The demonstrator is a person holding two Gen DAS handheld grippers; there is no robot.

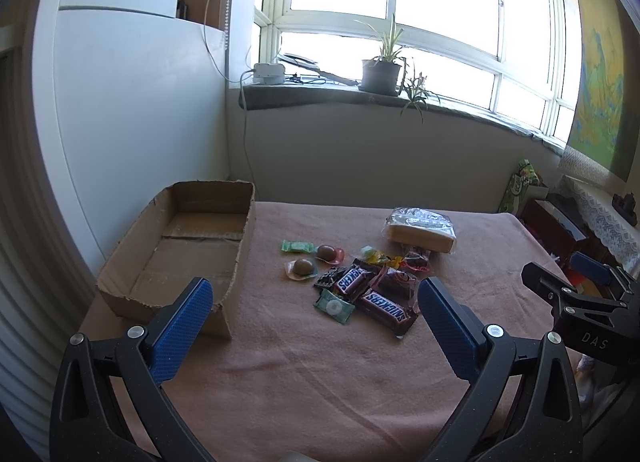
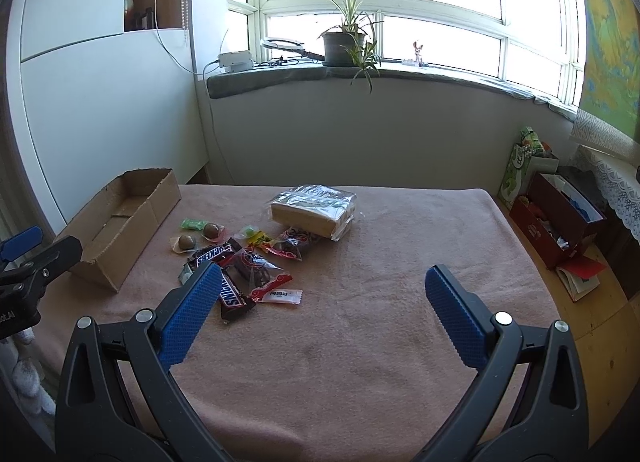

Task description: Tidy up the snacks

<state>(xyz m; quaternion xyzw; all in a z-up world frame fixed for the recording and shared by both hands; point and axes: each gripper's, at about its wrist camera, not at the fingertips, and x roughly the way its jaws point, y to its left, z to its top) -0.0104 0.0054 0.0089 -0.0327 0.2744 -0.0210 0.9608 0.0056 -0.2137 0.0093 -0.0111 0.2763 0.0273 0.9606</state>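
Note:
A pile of snacks lies mid-table: Snickers bars [image 1: 384, 304] [image 2: 230, 294], two round brown sweets [image 1: 303, 268] [image 2: 185, 242], a green candy [image 1: 296, 246] [image 2: 191, 224], dark fruit packets [image 2: 256, 262] and a wrapped bread loaf [image 1: 420, 230] [image 2: 312, 209]. An empty cardboard box [image 1: 176, 250] [image 2: 120, 217] stands at the table's left. My left gripper [image 1: 316, 298] hovers open in front of the pile, holding nothing. My right gripper [image 2: 324, 286] is open too, right of the pile, above bare cloth. The right gripper's body [image 1: 580, 294] shows at the left wrist view's right edge.
A pink cloth [image 2: 360, 342] covers the table. Behind it runs a windowsill with a potted plant [image 2: 344, 41] and a white device [image 2: 236, 59]. Red boxes [image 2: 556, 213] and a green bag [image 2: 520, 173] sit on the floor to the right. A white cabinet [image 1: 120, 101] stands left.

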